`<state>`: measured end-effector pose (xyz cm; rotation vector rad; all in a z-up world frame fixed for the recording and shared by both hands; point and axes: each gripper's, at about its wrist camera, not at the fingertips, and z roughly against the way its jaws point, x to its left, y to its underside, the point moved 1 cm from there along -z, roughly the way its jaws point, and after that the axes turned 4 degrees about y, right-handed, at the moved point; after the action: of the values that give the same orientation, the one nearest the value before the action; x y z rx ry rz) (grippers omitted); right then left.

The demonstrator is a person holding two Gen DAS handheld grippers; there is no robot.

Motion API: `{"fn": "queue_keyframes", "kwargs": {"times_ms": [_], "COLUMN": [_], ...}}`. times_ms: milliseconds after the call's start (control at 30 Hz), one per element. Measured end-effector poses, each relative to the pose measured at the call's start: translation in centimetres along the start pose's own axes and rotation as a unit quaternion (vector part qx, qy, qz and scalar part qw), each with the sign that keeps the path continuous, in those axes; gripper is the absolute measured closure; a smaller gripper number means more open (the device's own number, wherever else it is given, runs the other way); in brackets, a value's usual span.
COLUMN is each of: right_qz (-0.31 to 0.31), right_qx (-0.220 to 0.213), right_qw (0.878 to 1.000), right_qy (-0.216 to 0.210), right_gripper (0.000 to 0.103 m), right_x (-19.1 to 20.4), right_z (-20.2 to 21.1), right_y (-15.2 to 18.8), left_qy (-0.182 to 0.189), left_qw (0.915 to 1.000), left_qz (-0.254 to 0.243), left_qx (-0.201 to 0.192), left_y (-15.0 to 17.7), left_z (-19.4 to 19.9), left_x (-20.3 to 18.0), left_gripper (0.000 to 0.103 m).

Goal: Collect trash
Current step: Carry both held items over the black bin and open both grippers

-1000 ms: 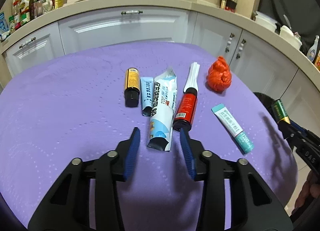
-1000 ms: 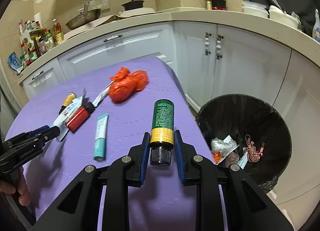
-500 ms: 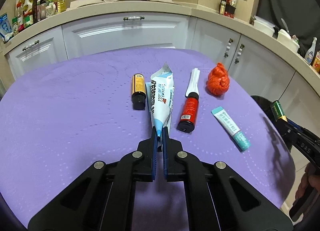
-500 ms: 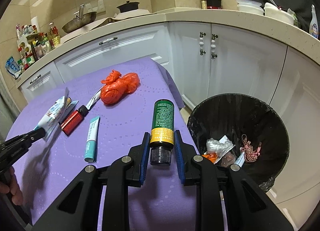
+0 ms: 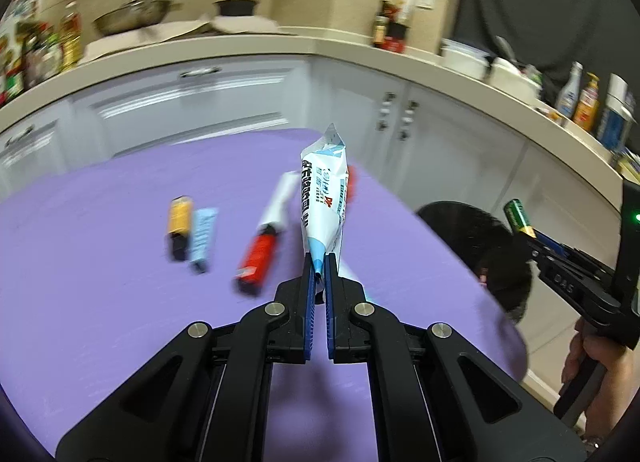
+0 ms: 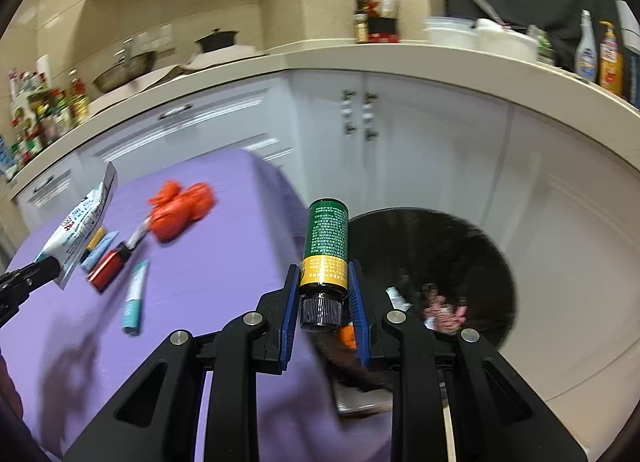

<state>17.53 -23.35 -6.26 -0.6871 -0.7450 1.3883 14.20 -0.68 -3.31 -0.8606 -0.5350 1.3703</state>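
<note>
The right gripper (image 6: 323,294) clamped a green bottle (image 6: 325,246) upright, cap down, with the black bin (image 6: 472,258) just beyond and to its right, nearer this hand. The left gripper (image 5: 319,266) pinched a white pouch (image 5: 323,198) above the purple table (image 5: 100,262). Only the right view showed trash inside the bin
</note>
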Motion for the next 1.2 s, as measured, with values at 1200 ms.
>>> {"fn": "queue_keyframes", "kwargs": {"times_ms": [1200], "right_qz": [-0.085], "right_qx": [0.013], "right_qw": [0.995], "right_qy": [0.051], "right_gripper": [0.055], "right_x": [-10.3], "right_z": [-5.8], "right_y": [0.2], "left_qy": [0.075], "left_qw": [0.9924], "left_qz": [-0.083], "left_qx": [0.052], "left_y": [-3.1], "left_z": [-12.4], "left_x": [-13.5], "left_gripper": [0.062]}}
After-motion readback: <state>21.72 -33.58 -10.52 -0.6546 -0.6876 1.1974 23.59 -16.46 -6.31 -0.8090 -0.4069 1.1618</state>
